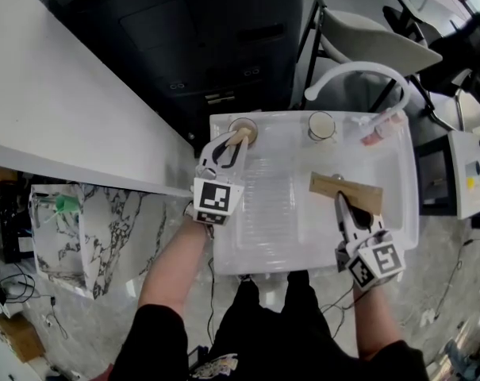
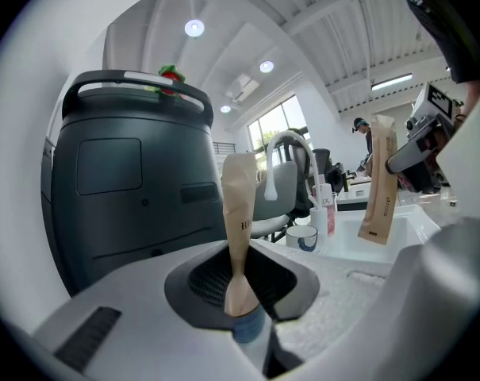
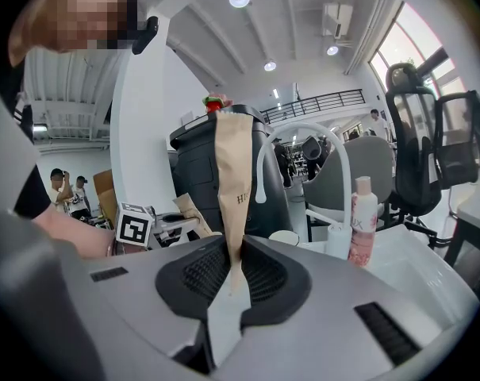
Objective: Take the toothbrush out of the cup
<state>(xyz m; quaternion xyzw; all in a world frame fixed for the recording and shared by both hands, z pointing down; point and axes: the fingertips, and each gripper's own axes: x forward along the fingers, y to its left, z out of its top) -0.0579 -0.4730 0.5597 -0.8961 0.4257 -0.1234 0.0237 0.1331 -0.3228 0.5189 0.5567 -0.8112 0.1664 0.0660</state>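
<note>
We have the left gripper pinched nearly shut on the toothbrush, which stands upright in its tan paper sleeve with the jaws pressing on the narrow lower part. From the head view it sits over the cup at the far left corner of the sink. Something blue shows just under the sleeve's lower end, probably that cup, and we cannot tell whether the end has cleared the rim. The right gripper is likewise closed on a second toothbrush in the same kind of sleeve, held over the near right part of the sink, well apart from the first. The step in hand looks like the lift-out. To do it well we would draw straight up along the cup's axis — no sideways pull until the end is plainly above the rim, or the light cup may tip or drag. The grip is on thin paper over a slim handle, so it should be firm and the sleeve upright; the right hand is best left where it is, away from the second cup. On writing: each sleeve bears dark letters beginning "HI", the rest unreadable, and the pink bottle shows "UX".
</note>
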